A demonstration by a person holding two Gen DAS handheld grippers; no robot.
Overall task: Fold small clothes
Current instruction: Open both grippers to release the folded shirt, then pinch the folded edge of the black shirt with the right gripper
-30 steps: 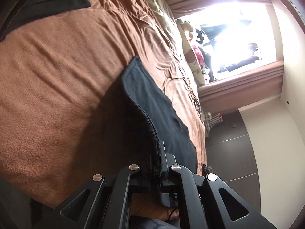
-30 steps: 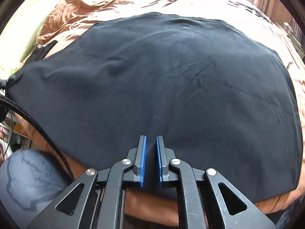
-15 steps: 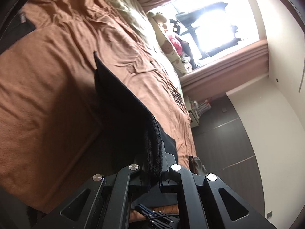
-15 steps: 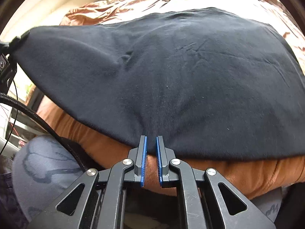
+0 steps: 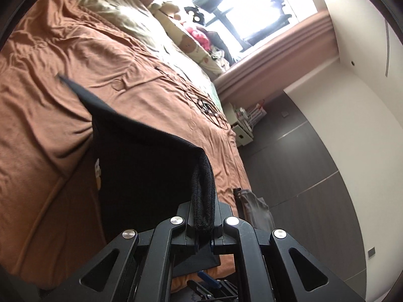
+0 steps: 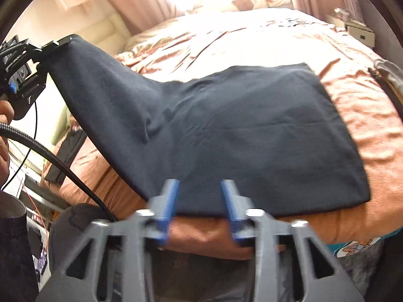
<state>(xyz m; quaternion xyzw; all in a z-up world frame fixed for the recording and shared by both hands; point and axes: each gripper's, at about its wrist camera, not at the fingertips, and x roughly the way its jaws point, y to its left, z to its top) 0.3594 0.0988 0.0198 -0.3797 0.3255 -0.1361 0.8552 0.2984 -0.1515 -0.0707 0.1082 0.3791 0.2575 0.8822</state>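
Note:
A dark navy garment (image 6: 239,136) lies on the brown bed cover (image 6: 365,110), its left corner pulled up into the air. My left gripper (image 5: 204,222) is shut on that raised corner, and the folded hem of the dark garment (image 5: 141,166) hangs out between its fingers. The right wrist view shows the left gripper (image 6: 54,44) high at the left, gripped by a hand (image 6: 6,115). My right gripper (image 6: 200,193) stands open at the garment's near edge, its blue pads (image 6: 168,201) apart with nothing between them.
The bed cover (image 5: 50,75) stretches back to pillows (image 5: 121,12) and soft toys (image 5: 194,32) under a bright window. A grey cloth (image 5: 254,206) lies at the bed's right edge. A cable (image 6: 63,166) runs from the left gripper. Dark floor (image 5: 297,176) lies beside the bed.
My left gripper has lifted the garment's corner higher off the bed. My right gripper has opened and drawn back to the garment's near edge.

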